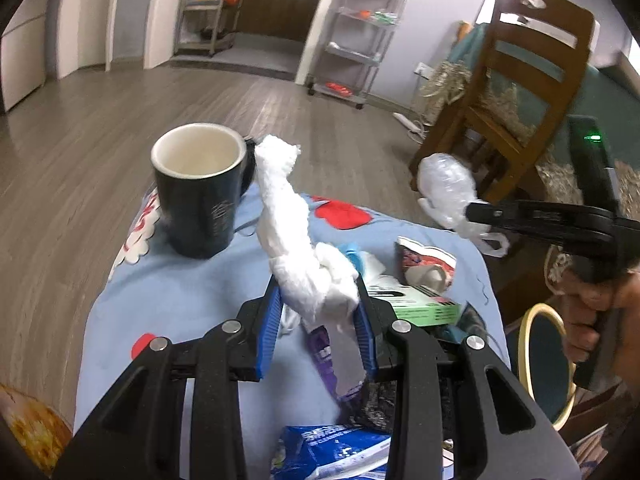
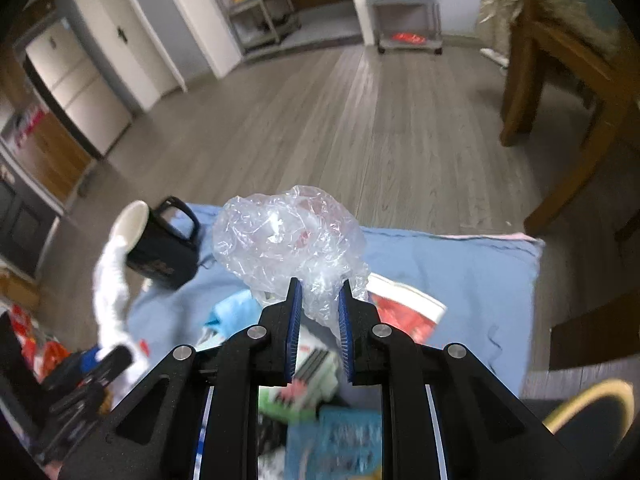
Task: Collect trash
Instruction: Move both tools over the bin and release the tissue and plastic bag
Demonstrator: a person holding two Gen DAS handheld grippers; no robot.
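Grey wood-plank flooring surrounds a low surface covered by a light blue cloth (image 1: 168, 300), with a wooden chair (image 1: 516, 92) to the right and two wire shelf racks (image 1: 352, 40) against the far wall.

Left gripper (image 1: 318, 312): jaws partly closed on a twisted white tissue (image 1: 288, 236), clamped between the blue pads (image 1: 269, 320). The tissue rises above the cloth and its upper end appears beside the rim of the mug.

Right gripper (image 2: 320, 304): jaws narrowly spaced and pinching a crumpled clear plastic bag (image 2: 288, 240) by its lower end. The bag is held above the cloth, clear of the items below. In the left wrist view the same bag (image 1: 446, 188) hangs at the tip of the right gripper (image 1: 476, 210).

Item count on the cloth:
- One black mug (image 1: 200, 196) with white interior, upright, at the far left corner.
- One green-and-white box (image 1: 420, 306), near the left gripper's right finger.
- One red-and-white wrapper (image 1: 426, 260), just behind the box.
- One blue printed packet (image 1: 332, 452), nearest the camera.
- One purple wrapper (image 1: 320, 350), beneath the left gripper.
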